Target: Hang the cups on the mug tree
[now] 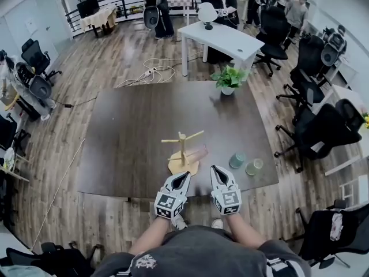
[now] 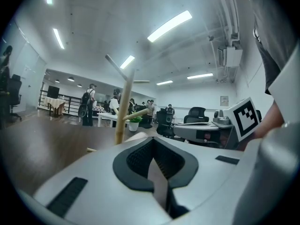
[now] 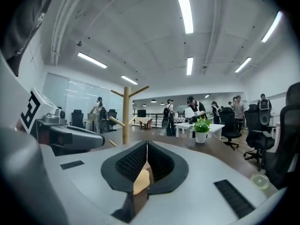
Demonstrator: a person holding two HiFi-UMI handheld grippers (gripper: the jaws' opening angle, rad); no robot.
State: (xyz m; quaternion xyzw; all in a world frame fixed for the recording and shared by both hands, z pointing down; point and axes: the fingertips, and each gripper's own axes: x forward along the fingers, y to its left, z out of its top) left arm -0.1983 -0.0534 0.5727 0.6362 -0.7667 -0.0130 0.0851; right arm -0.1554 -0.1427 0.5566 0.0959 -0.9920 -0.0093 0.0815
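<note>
The wooden mug tree (image 1: 183,150) stands near the table's front edge; it also shows in the left gripper view as the mug tree (image 2: 124,108) and in the right gripper view as the mug tree (image 3: 126,114). A translucent pink cup (image 1: 198,153) sits at its right side by a low peg; whether it hangs or lies I cannot tell. A teal cup (image 1: 236,160) and a pale green cup (image 1: 254,166) stand to the right on the table. My left gripper (image 1: 185,176) and right gripper (image 1: 216,170) hover side by side just in front of the tree, both shut and empty.
A potted plant (image 1: 229,78) stands at the far edge of the dark table (image 1: 132,131). Office chairs (image 1: 317,133) crowd the right side. A white desk (image 1: 228,38) and several people are farther back. Cables lie on the wooden floor (image 1: 151,71).
</note>
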